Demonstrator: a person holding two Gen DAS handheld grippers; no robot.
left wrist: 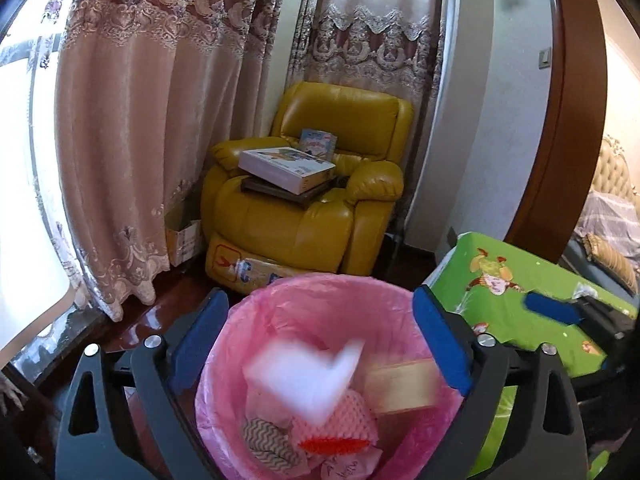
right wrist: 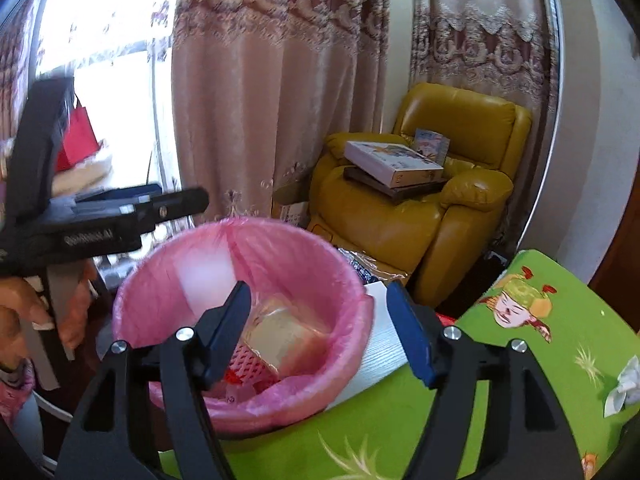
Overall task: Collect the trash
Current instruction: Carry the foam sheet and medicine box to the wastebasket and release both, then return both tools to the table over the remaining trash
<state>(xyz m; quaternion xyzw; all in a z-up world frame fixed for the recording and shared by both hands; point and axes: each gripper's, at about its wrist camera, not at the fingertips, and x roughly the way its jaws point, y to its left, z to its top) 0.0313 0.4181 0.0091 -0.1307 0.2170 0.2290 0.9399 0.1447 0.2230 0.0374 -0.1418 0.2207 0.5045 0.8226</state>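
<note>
A trash bin with a pink liner (left wrist: 320, 304) stands below my left gripper (left wrist: 320, 332), which is open above it. A blurred white piece of trash (left wrist: 308, 376) hangs in the air over the bin, apart from the fingers. Inside lie a tan box (left wrist: 400, 386), pink foam netting (left wrist: 340, 420) and paper scraps. In the right wrist view the bin (right wrist: 328, 264) sits beside the green table (right wrist: 540, 344). My right gripper (right wrist: 320, 320) is open and empty near the bin's rim. A crumpled white tissue (right wrist: 624, 388) lies on the table at the right.
A yellow leather armchair (left wrist: 304, 208) with a white box and books stands behind the bin, against patterned curtains (left wrist: 132, 128). A white board (right wrist: 380, 344) lies on the table by the bin. The left gripper's body (right wrist: 100, 220) shows at left in the right wrist view.
</note>
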